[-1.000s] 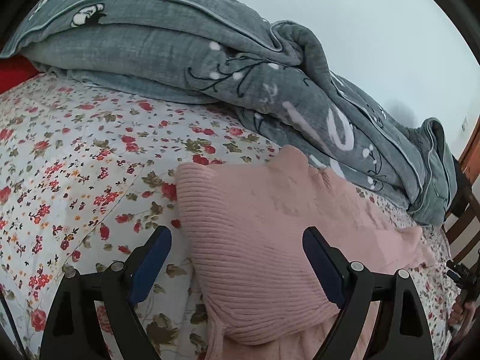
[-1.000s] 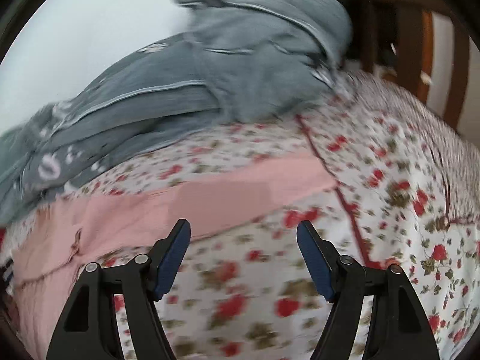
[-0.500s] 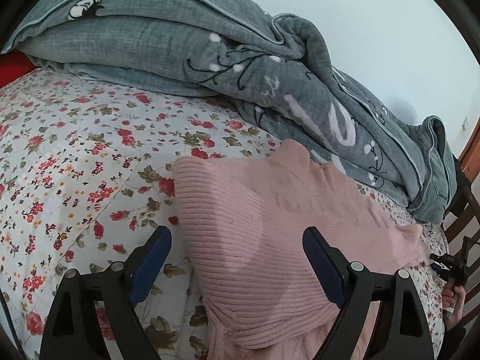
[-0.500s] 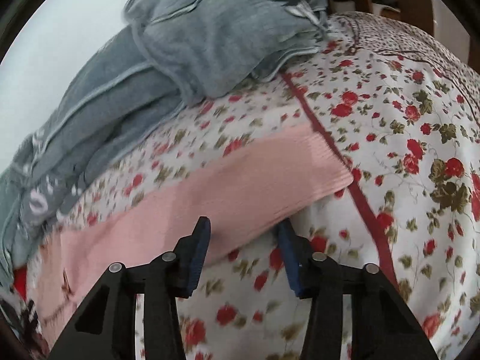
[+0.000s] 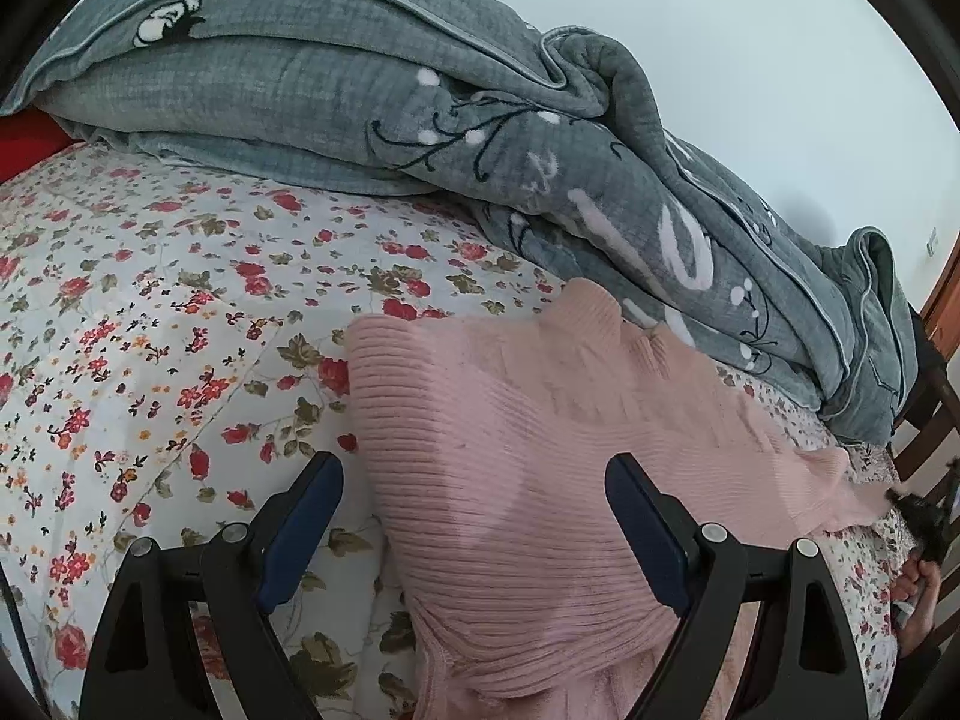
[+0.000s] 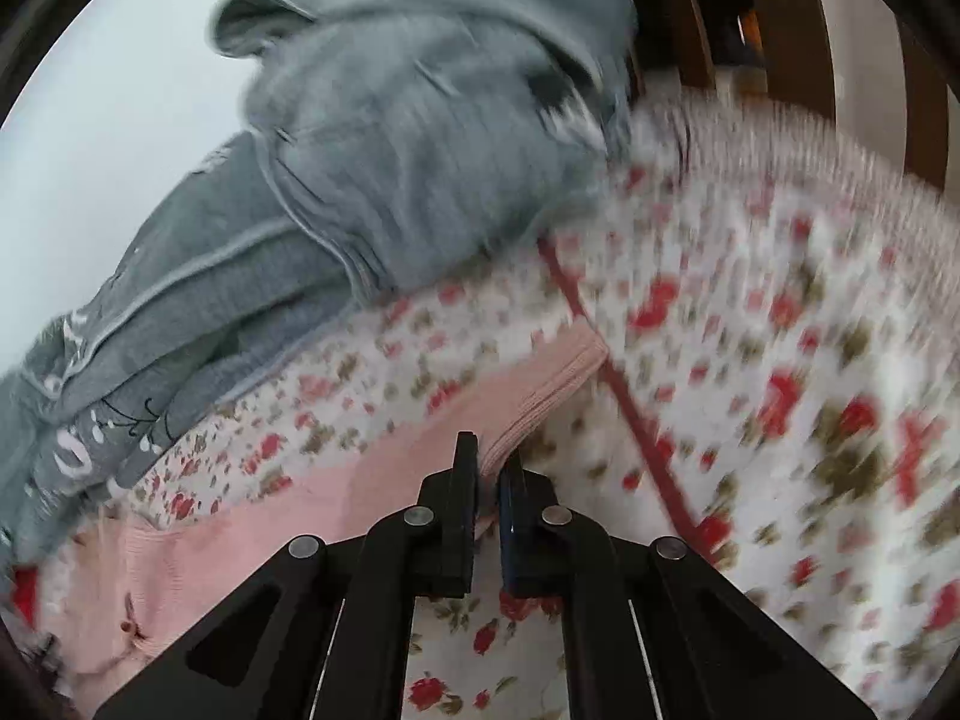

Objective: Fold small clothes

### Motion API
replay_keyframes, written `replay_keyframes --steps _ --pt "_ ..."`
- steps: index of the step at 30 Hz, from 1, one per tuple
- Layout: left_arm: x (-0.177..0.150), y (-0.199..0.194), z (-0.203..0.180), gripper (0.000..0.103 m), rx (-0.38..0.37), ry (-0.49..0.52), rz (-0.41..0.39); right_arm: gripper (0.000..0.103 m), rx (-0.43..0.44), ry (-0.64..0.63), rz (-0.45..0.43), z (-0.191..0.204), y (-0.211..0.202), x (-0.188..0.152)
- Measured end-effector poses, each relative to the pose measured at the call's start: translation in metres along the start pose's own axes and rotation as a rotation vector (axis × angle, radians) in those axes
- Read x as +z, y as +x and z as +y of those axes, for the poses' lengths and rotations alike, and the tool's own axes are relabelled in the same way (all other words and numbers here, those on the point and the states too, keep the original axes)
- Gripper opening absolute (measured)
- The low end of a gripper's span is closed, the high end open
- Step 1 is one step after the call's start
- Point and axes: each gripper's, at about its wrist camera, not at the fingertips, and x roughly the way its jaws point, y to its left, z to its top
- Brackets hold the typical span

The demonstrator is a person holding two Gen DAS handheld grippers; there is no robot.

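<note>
A pink ribbed knit sweater (image 5: 528,468) lies on the floral bedsheet (image 5: 150,324), one sleeve stretched to the right. My left gripper (image 5: 474,516) is open, its blue pads straddling the sweater's folded body, just above it. In the right wrist view my right gripper (image 6: 489,462) is shut on the sleeve cuff (image 6: 540,390) of the sweater (image 6: 240,546), holding its lower edge. The view is blurred by motion.
A bunched grey quilt (image 5: 480,138) lies along the far side of the bed, also in the right wrist view (image 6: 372,150). A wooden bed frame (image 6: 792,42) stands at the far right. A red cloth (image 5: 24,144) shows at the far left.
My right gripper has moved onto the sleeve cuff and closed from wide open to shut on it. The left gripper has stayed open over the sweater body.
</note>
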Motion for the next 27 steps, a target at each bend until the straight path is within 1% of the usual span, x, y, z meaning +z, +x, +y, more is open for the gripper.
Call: replay_keyframes --steps 5,10,12,13,16,18,21,23,25,27 --pt "0.000 -0.003 0.001 0.089 -0.003 -0.007 -0.009 0.006 0.006 -0.074 -0.101 0.034 -0.050 0.028" --pt "-0.001 -0.009 0.004 0.089 -0.011 -0.032 -0.029 0.006 0.008 -0.141 -0.175 0.074 -0.094 0.040" --pt "-0.001 -0.014 0.007 0.089 -0.012 -0.049 -0.048 0.006 0.020 -0.172 -0.202 0.098 -0.112 0.041" --pt "-0.001 -0.019 0.009 0.089 -0.015 -0.061 -0.064 0.006 0.027 -0.180 -0.211 0.105 -0.118 0.042" --pt "0.002 -0.036 0.015 0.089 -0.015 -0.103 -0.110 0.006 0.059 -0.231 -0.247 0.143 -0.135 0.042" --pt "0.004 -0.051 0.022 0.089 -0.011 -0.142 -0.115 0.006 0.080 -0.264 -0.253 0.174 -0.140 0.042" --pt "0.000 -0.079 0.042 0.089 -0.005 -0.185 -0.127 0.006 0.147 -0.297 -0.238 0.226 -0.145 0.038" --pt "-0.006 -0.096 0.054 0.089 0.023 -0.167 -0.142 0.006 0.212 -0.330 -0.225 0.269 -0.149 0.030" --pt "-0.015 -0.118 0.066 0.089 0.088 -0.133 -0.174 0.006 0.272 -0.375 -0.217 0.310 -0.154 0.017" --pt "-0.023 -0.135 0.080 0.089 0.126 -0.135 -0.188 0.006 0.346 -0.432 -0.198 0.355 -0.158 -0.005"
